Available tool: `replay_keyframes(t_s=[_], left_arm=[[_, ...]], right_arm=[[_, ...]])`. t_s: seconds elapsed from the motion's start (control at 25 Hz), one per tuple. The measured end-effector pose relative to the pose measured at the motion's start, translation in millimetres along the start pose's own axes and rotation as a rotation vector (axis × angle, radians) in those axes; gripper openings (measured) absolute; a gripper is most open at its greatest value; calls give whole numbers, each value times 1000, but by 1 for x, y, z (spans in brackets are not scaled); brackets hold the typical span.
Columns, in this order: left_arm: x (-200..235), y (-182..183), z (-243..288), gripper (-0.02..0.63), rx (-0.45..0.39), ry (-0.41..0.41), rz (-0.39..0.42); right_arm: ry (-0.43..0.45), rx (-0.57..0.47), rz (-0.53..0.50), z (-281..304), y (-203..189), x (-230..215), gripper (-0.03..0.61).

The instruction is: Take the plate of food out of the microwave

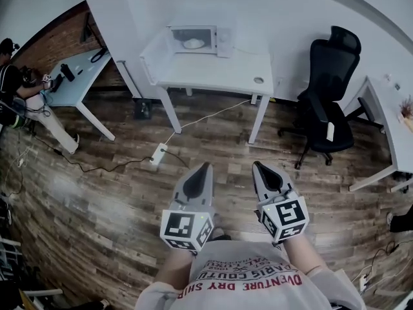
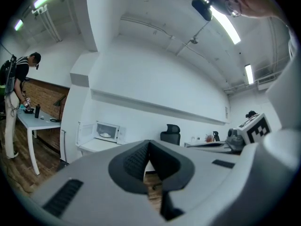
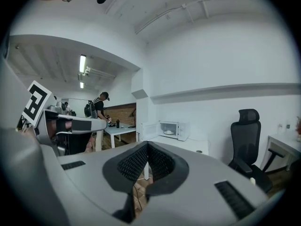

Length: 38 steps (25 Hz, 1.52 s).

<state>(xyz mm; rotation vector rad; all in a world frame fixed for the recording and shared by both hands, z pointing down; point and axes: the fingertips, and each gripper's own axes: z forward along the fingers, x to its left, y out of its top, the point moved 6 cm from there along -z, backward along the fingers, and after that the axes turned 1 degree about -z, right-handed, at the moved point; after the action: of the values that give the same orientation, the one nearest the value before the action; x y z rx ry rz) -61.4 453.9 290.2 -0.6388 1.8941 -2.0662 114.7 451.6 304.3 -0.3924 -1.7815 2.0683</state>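
Note:
A white microwave [image 1: 197, 39] stands on a white table [image 1: 213, 73] across the room, its door [image 1: 153, 49] swung open to the left. Inside it lies a plate of food [image 1: 193, 43], also seen small in the left gripper view as the plate of food [image 2: 106, 134] and in the right gripper view as the plate of food [image 3: 168, 132]. My left gripper [image 1: 205, 166] and right gripper [image 1: 257, 166] are held close to my chest, far from the table, both shut and empty. The jaw tips meet in both gripper views.
A black office chair [image 1: 327, 102] stands right of the table, a second white desk [image 1: 387, 128] at far right. A cable and power strip [image 1: 158, 154] lie on the wood floor before the table. A person [image 1: 19, 89] works at a desk [image 1: 74, 76] at far left.

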Motion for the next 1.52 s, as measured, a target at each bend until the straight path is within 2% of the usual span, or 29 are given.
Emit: replay_keyframes(t_s=[0.2,0.36,0.52,0.76,0.92,1.16,1.36,1.52], left_arm=[[52,3,30,6,34,-4,-27],[84,0,50,6,50,7,-112],[110,-5,85,6,55,51,-103],[135,-9,166,6,73,97,-68],[153,6,235,6,72,137,-37],[177,20,332,6,49,201,-38],[199,16,397,6,88,238,-73],[225,12,434,6,121,264,-53]], right_arm=[[-31,-11,6,55,13,0,12],[16,25,22,96,5,3,12],[53,28,11,143,2,-11,12],[108,17,21,225,5,-71,12],[148,21,-6,286,24,-121,12],[208,25,-57,359,39,-191,12],[218,62,-28,423,38,-242,12],[224,82,-12,467,34,-261,12]])
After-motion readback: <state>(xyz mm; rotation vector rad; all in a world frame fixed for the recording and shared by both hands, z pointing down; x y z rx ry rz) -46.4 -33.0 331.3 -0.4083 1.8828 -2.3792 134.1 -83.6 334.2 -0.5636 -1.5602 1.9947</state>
